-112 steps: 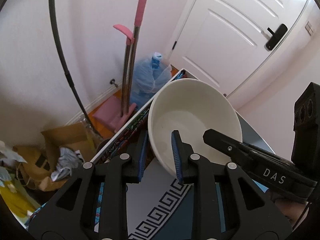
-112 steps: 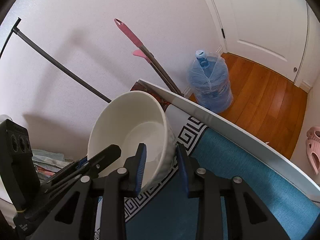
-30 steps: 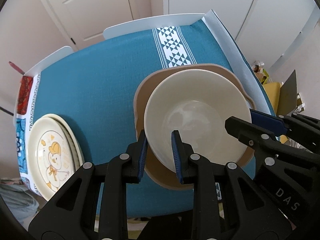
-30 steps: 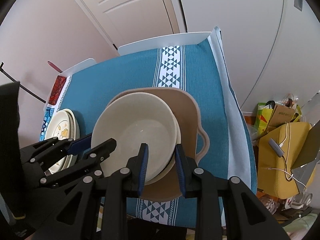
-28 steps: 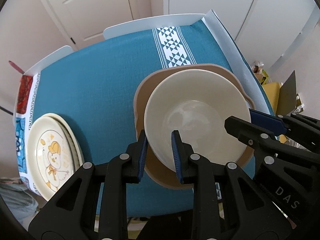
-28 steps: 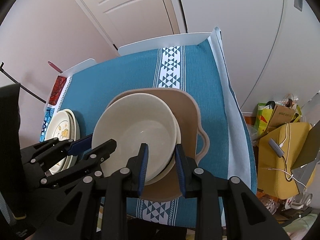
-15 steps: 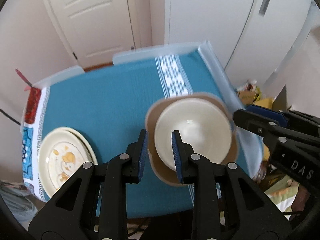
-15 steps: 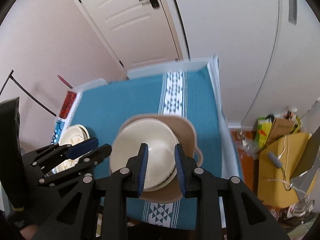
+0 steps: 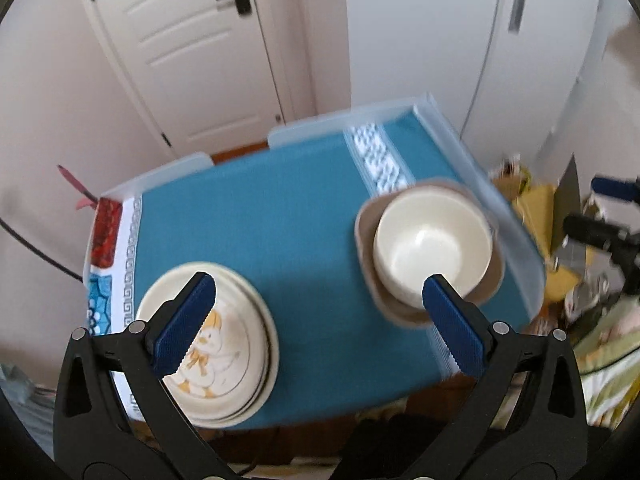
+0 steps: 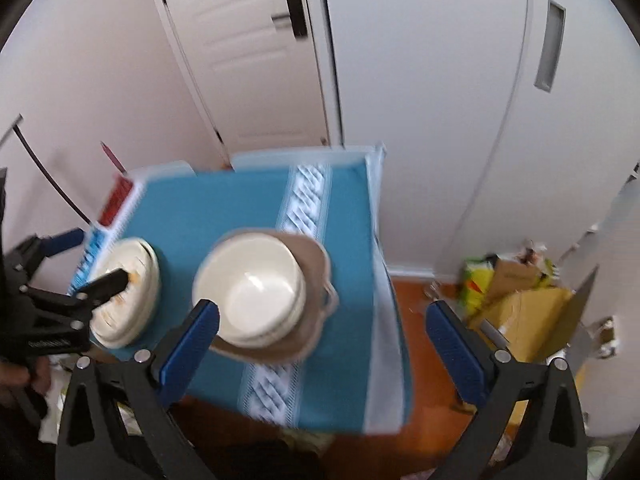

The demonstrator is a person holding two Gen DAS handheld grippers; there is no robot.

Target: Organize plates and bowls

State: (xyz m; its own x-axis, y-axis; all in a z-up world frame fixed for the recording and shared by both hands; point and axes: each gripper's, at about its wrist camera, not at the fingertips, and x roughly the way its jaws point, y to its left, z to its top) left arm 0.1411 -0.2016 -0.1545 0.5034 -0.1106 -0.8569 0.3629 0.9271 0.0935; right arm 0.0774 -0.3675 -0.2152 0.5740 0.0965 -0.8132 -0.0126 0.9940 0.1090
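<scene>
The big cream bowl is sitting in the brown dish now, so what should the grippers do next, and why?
Probably pull back and stop. The cream bowl rests nested in the brown dish, the duck-print plates are stacked, and both jaws are opening with nothing between them.

You get soft, even daylight in both views, bright on the door (image 9: pixel 192 52) and walls, with no hard glare. A small highlight sits in the bowl (image 9: pixel 432 240) between your left fingers (image 9: pixel 184 320). A faint shadow darkens the cloth (image 9: pixel 280 220) ahead of those fingers. Motion blur smears the counter (image 10: pixel 384 280) edges, the cloth pattern and the plates (image 10: pixel 128 292); the right view is blurrier. The fingers themselves stay sharp. Fisheye bending curves the door and walls, and black corners ring each frame.
</scene>
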